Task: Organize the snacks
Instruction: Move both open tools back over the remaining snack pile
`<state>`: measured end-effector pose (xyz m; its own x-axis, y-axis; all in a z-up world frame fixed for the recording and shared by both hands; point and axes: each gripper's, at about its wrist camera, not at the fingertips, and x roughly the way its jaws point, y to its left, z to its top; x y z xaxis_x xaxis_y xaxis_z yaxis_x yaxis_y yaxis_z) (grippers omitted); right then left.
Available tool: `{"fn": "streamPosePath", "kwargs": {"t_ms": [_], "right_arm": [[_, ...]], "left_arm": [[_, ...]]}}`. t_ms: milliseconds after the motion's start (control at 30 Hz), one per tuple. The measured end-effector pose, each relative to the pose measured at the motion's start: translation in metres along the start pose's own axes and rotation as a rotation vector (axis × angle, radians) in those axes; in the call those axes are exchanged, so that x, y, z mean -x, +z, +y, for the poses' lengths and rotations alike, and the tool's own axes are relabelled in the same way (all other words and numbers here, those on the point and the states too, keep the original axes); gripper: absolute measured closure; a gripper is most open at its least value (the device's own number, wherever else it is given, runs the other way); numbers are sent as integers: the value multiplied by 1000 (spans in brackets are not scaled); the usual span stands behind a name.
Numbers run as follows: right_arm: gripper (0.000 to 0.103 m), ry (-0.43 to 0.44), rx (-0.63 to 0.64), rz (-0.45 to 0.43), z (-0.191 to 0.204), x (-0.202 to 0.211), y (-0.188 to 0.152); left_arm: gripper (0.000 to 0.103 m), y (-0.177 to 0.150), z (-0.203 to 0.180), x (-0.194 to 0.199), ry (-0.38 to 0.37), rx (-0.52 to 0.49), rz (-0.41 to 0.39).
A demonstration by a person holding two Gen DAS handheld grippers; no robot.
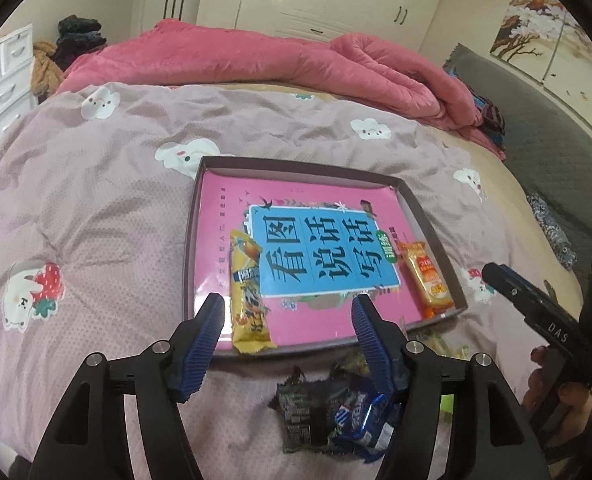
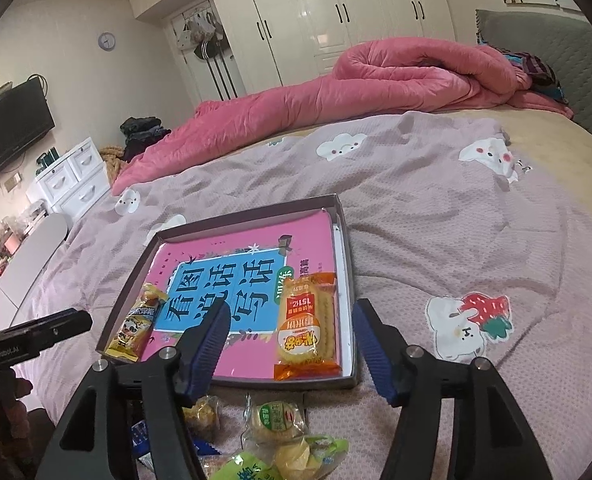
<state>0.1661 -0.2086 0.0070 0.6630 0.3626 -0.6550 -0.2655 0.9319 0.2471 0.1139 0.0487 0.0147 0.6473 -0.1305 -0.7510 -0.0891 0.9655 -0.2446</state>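
Observation:
A shallow dark box [image 1: 193, 216] [image 2: 346, 248] lies on the bed with a pink book [image 1: 223, 200] [image 2: 231, 248] inside. A yellow snack bar [image 1: 249, 296] [image 2: 135, 326] lies at the box's left side. An orange cracker pack [image 1: 428, 276] [image 2: 306, 324] lies at its right side. My left gripper [image 1: 287, 328] is open and empty, above the box's near edge. Below it lie a dark wrapper [image 1: 308, 412] and a blue packet [image 1: 362, 416]. My right gripper [image 2: 291, 332] is open and empty, above the cracker pack. Green-wrapped pastries [image 2: 275, 420] lie below it.
A pink quilt [image 1: 255, 56] [image 2: 336, 92] is bunched along the far side of the bed. A grey headboard [image 1: 536, 128] stands at the right. White drawers [image 2: 71, 180] and a television [image 2: 11, 128] are at the left. More loose snacks [image 2: 203, 412] lie by the box's near edge.

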Motion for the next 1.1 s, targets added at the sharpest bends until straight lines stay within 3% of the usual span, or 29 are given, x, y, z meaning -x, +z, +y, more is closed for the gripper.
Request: {"fn": "streamPosePath", "kwargs": {"t_ms": [833, 1100], "right_arm": [[35, -4, 0, 52, 11, 28, -35], [35, 5, -43, 107, 8, 28, -49]], "left_arm": [[36, -37, 1, 2, 2, -29, 80], [36, -47, -2, -6, -13, -38, 122]]}}
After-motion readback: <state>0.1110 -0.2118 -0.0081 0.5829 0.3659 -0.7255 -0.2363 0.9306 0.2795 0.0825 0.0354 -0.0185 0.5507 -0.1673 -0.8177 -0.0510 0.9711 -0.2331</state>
